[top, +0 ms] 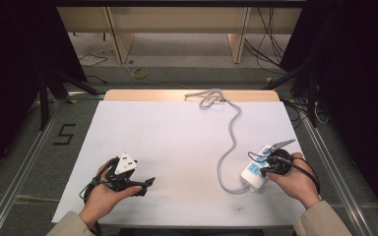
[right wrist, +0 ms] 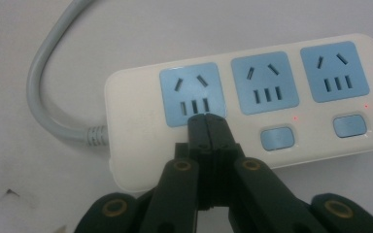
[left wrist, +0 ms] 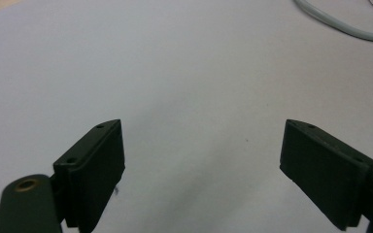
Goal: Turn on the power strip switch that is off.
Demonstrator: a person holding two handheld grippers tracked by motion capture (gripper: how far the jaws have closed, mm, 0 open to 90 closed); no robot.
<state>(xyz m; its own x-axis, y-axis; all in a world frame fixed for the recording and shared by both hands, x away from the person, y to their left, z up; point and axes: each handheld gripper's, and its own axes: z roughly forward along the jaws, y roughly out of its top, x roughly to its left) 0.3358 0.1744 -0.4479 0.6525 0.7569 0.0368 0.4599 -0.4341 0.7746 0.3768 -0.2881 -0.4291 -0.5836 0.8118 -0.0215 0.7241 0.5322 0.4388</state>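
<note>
A white power strip with blue sockets lies at the table's right side, its grey cable running toward the far edge. In the right gripper view the power strip has three blue sockets and blue switch buttons. My right gripper is shut with its jaws pressed together, the tips resting over the strip where the leftmost socket's switch would be. From above, the right gripper sits on top of the strip. My left gripper rests on the table at the front left; its jaws stand wide open over bare table.
The white tabletop has a wooden strip along its far edge. A loop of grey cable lies far ahead of the left gripper. Metal rails flank the table, and cables lie on the floor behind.
</note>
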